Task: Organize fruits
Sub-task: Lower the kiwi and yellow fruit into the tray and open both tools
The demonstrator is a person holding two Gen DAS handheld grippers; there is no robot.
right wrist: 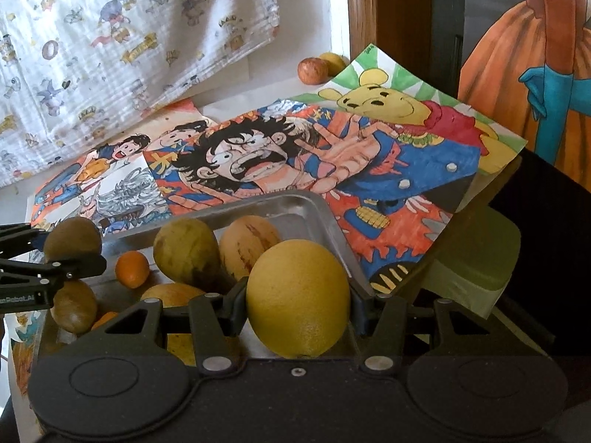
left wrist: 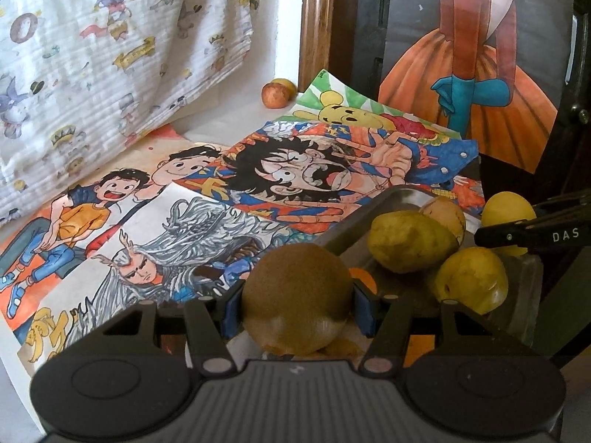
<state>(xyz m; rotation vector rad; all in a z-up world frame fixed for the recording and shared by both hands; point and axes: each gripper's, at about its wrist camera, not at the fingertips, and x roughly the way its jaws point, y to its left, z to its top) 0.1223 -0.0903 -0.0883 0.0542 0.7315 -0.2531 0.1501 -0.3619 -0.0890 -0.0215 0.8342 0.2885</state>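
- Step in hand: the left gripper [left wrist: 297, 304] was clamped on a brown kiwi [left wrist: 295, 295], and the right gripper [right wrist: 297, 304] was clamped on a yellow lemon [right wrist: 297, 297]; both fruits were held above the metal tray [right wrist: 295, 203].
- The tray already held several fruits: a green mango [right wrist: 186, 251], a pale melon-like fruit [right wrist: 249, 247] and a small orange [right wrist: 132, 268] (more lay partly hidden).
- Next move, by judgement: each fruit wanted lowering into a free gap before its jaws parted.
- Open room: bare metal showed only at the tray's far right corner; its rim stood close ahead.
- Two fruits [left wrist: 277, 94] lay far off, by the wooden frame [left wrist: 314, 26], well apart from the tray.
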